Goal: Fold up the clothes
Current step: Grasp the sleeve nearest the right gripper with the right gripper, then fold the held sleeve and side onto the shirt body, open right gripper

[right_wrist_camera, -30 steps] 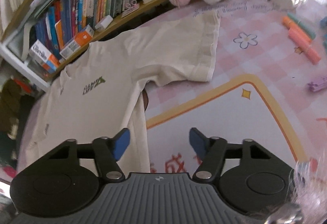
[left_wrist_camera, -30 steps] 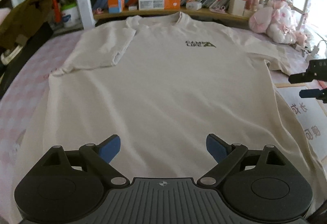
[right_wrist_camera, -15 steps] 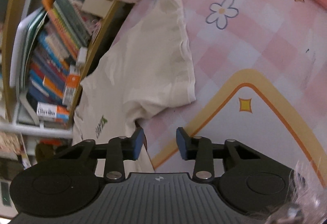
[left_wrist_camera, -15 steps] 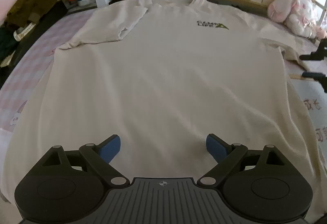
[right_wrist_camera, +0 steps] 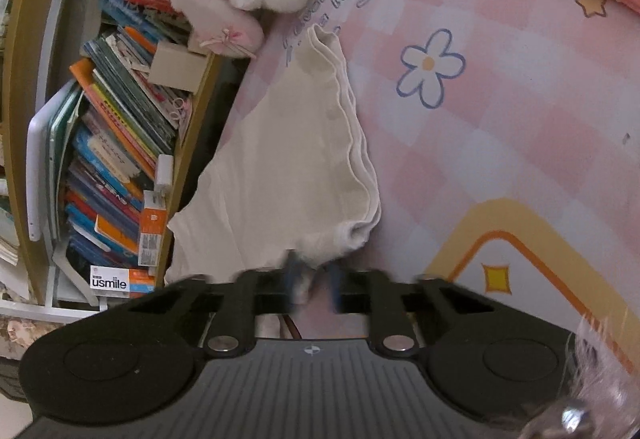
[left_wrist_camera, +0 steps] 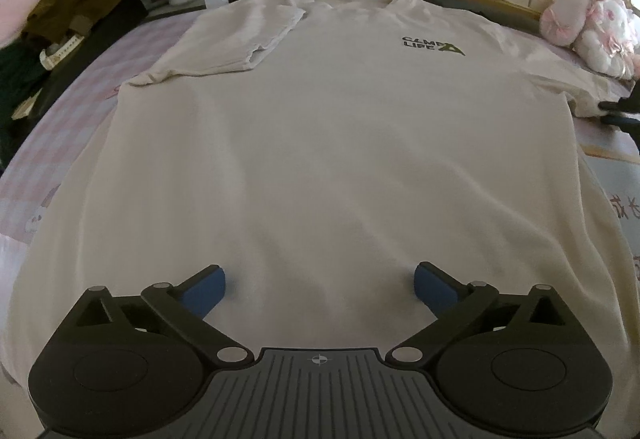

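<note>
Right gripper (right_wrist_camera: 314,285) rolled in and its jaws have just been closing on the lower hem corner of the right sleeve (right_wrist_camera: 304,167); pinch looks made. Left gripper (left_wrist_camera: 319,289) gapes wide, holding nothing, over the T-shirt (left_wrist_camera: 320,143) flat on the bed (right_wrist_camera: 500,127). Step: sleeve fold. Next: carry sleeve inward over the chest. Left view shows the other sleeve (left_wrist_camera: 236,39) already folded in; right view alone shows the pinch.
</note>
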The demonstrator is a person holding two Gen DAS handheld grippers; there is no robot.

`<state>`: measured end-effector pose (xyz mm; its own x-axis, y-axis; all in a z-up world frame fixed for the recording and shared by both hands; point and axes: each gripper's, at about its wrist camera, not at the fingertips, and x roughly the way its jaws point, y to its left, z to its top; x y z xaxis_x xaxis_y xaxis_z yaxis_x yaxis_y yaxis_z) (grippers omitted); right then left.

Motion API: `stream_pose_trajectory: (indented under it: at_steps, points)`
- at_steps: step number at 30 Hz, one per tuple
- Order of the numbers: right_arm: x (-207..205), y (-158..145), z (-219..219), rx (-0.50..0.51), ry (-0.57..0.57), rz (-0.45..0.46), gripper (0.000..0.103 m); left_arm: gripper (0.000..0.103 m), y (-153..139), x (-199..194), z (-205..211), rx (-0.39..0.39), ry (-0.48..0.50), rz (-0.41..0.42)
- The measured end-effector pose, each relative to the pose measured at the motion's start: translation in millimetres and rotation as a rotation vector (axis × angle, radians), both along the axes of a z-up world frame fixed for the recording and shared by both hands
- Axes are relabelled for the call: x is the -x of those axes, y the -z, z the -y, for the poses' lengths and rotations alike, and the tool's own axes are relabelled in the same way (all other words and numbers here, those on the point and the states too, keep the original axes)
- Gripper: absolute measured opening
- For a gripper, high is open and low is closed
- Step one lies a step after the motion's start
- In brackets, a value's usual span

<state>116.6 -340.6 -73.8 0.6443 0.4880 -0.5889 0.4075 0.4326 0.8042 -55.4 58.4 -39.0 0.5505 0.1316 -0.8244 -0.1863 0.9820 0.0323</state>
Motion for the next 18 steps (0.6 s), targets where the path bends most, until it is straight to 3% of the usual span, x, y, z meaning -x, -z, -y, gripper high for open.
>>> stream_pose_trajectory:
  at_steps: [8,10,12,17,18]
  points:
    - [-4,-7,-2,0.076,-0.004,0.019,0.01,0.103,2,3,-3,0.011,-0.007,0.012]
    - [-7,-5,-3,0.07,0.006,-0.001,0.014,0.103,3,3,-4,0.01,0.001,0.014]
    - [-8,-3,-2,0.055,0.026,-0.017,0.026,0.103,3,4,-5,0.008,0.012,0.017]
    - [-10,-6,-3,0.088,0.103,-0.021,0.024,0.103,3,4,-11,0.009,0.065,0.018]
    - [-11,-7,-3,0.097,0.118,-0.029,0.019,0.103,3,3,-14,0.012,0.073,0.017]
